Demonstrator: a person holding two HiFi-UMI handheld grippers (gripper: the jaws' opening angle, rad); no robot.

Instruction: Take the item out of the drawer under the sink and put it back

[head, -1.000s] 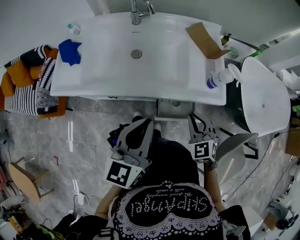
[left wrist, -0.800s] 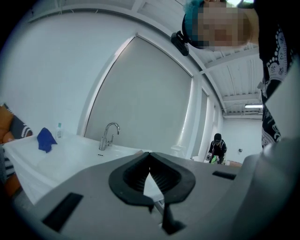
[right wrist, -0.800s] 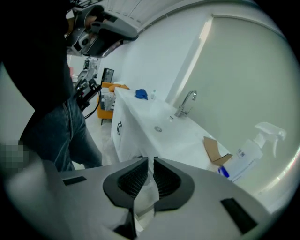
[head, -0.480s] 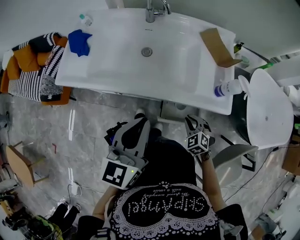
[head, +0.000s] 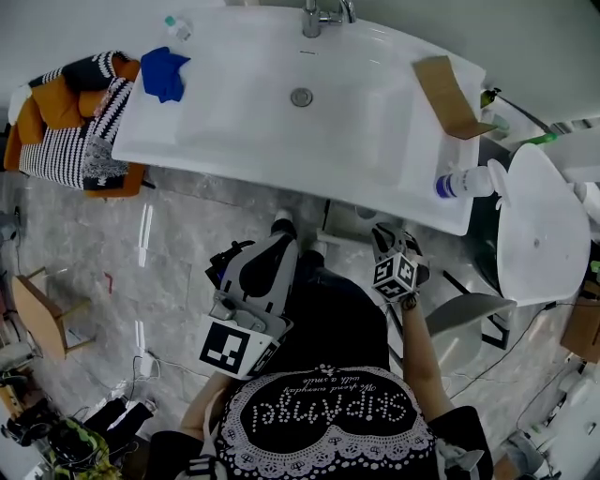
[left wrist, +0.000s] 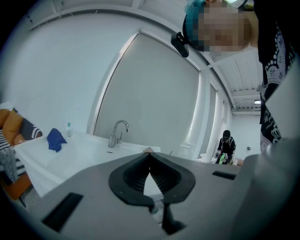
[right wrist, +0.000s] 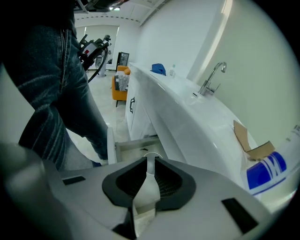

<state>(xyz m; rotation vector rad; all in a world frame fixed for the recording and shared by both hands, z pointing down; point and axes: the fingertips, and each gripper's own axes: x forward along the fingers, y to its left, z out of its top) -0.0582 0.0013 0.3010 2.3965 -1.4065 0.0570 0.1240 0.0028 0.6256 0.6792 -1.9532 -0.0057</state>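
The drawer [head: 343, 223] under the white sink [head: 281, 122] stands pulled out; in the right gripper view its open box [right wrist: 137, 143] lies straight beyond my jaws. My right gripper [head: 395, 238] points steeply down at it. Its jaws have just been opening and stand a narrow gap apart [right wrist: 150, 158] with nothing pressed between them. A thin white curved rim [right wrist: 151, 153] shows past the tips; I cannot tell what it is. My left gripper [head: 279, 246] hangs left of the drawer over the floor, roughly level, tips together [left wrist: 150, 154] and empty, aimed at the sink [left wrist: 79, 152].
On the sink lie a blue cloth [head: 166, 73], a small bottle [head: 174, 24], a cardboard piece [head: 450, 94] and a spray bottle [head: 464, 183]. A white toilet [head: 536, 225] stands at the right, an orange seat with striped cloth [head: 66, 127] at the left. My legs stand before the drawer.
My right gripper has sunk toward the open drawer and tipped downward. My left gripper has stayed nearly where it was. The head camera has shifted, so the sink sits higher in the picture.
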